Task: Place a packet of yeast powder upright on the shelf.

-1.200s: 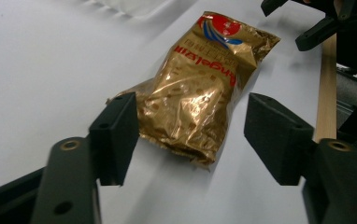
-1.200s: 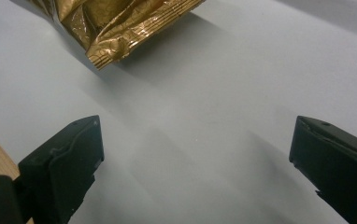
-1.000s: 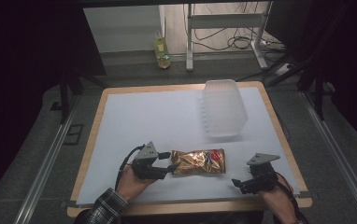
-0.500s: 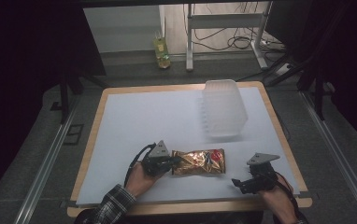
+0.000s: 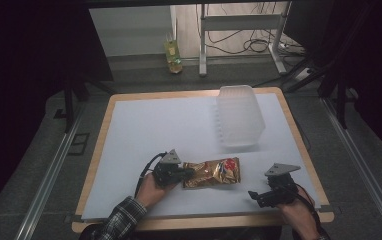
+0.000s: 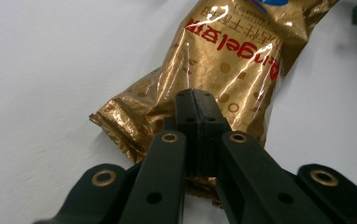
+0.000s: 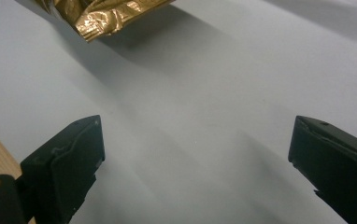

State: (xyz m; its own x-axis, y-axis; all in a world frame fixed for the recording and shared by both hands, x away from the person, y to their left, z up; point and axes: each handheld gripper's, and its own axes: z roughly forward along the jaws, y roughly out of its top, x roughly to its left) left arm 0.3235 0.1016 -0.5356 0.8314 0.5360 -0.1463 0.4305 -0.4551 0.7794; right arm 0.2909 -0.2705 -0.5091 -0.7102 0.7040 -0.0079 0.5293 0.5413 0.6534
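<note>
A gold snack bag [image 5: 212, 172] lies flat on the white table [image 5: 144, 130] near the person's edge, its long axis running across the table from left to right. The left gripper [image 5: 185, 173] has just closed its jaws, and they now pinch the crimped left end of the bag [image 6: 167, 112], so any lift would likely start from that end, with the rest of the bag trailing toward the right. The right gripper [image 5: 255, 195] rests well apart, nearer the front edge and beyond the bag's right end, its jaws standing wide with nothing between them. An upturned clear plastic tub [image 5: 239, 116] sits farther back, beyond the bag's right end.
</note>
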